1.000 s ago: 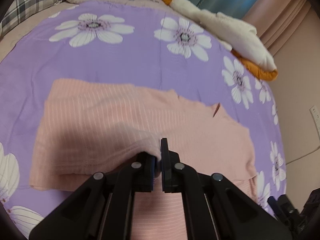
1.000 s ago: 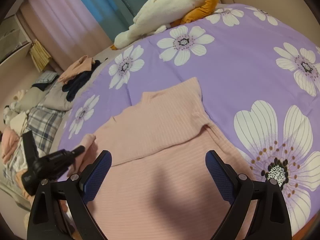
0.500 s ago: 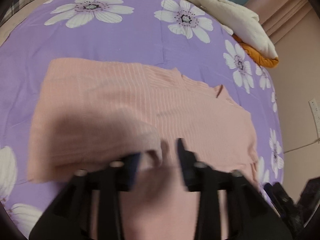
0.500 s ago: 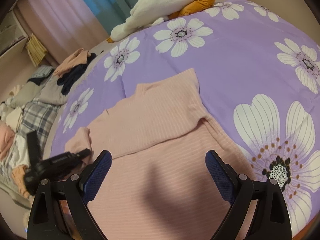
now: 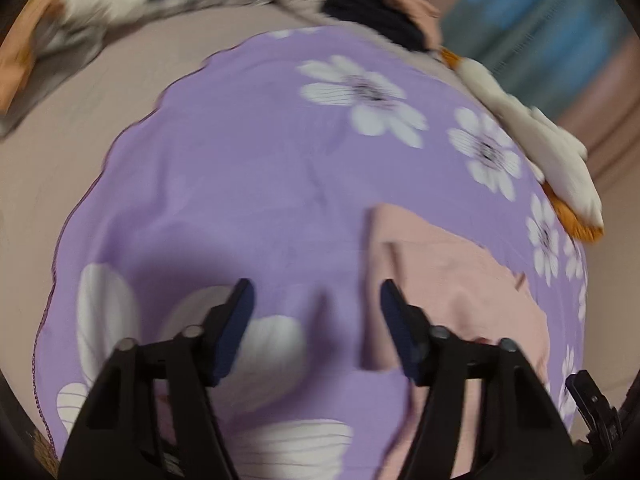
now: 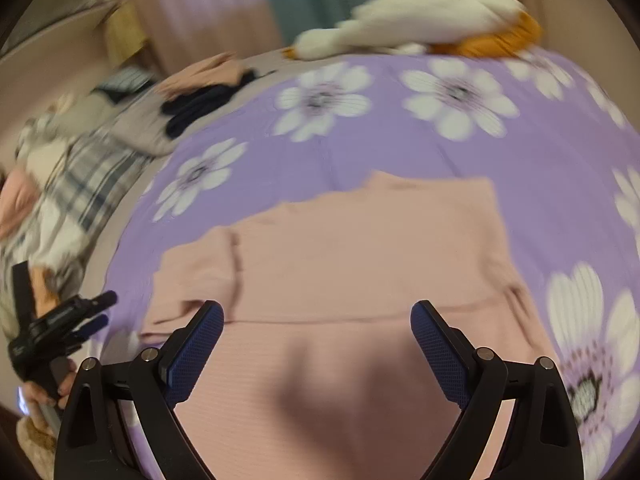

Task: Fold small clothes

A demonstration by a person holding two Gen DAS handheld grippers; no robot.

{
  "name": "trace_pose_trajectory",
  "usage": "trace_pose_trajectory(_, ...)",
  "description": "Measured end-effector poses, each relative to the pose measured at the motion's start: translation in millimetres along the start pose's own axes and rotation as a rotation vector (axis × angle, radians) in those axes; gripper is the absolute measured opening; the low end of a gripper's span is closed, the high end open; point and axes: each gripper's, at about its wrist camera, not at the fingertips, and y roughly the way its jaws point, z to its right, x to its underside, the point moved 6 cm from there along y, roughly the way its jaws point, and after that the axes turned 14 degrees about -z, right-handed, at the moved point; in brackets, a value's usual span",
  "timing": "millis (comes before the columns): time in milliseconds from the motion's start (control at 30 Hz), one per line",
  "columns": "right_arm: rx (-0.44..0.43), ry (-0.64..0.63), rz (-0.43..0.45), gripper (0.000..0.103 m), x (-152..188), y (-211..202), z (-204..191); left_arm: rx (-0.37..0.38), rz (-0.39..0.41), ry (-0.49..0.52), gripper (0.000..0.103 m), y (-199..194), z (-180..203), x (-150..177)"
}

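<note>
Dim warm indoor light; both fisheye views are smearing with motion blur, edges bending, soft gripper shadows falling on the purple floral bedsheet [image 5: 248,184].

Items present: one pink ribbed knit top [image 6: 360,264], one purple bedspread [image 6: 400,148] printed with white flowers, one white-and-orange plush toy [image 6: 420,20], one pile of mixed garments [image 6: 120,128], and two black grippers, left gripper [image 5: 316,304] and right gripper [image 6: 316,324].

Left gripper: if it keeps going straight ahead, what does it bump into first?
Probably the purple flower-print bedsheet. The open left gripper points at bare sheet, with the pink ribbed knit top just off to its right. The blur makes depth uncertain.
</note>
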Motion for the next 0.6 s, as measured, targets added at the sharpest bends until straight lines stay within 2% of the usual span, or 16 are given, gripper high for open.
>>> trace_pose_trajectory(33, -0.006, -0.03, -0.014, 0.094, -3.2, 4.8, -11.5, -0.002, -0.008, -0.019, 0.05, 2.1, -7.8, -0.5)
trace_pose_trajectory(100, -0.039, -0.091, -0.054, 0.094, -10.1, 19.7, -39.9, -0.002, -0.017, -0.038, 0.048, 3.5, -15.9, -1.1)
trace_pose_trajectory(300, -0.065, -0.176, -0.175, 0.094, -17.5, 73.3, -98.9, -0.002, -0.024, -0.072, 0.048, 1.2, -31.2, -1.6)
trace_pose_trajectory(433, -0.032, -0.23, -0.24, 0.094, -18.0, 105.4, -127.6, 0.037, -0.023, -0.096, 0.048, -2.7, -41.5, -4.0)
trace_pose_trajectory(600, 0.036, -0.272, -0.284, 0.094, -18.0, 129.9, -142.6, 0.059, -0.024, -0.121, 0.048, -4.8, -48.1, -4.9)
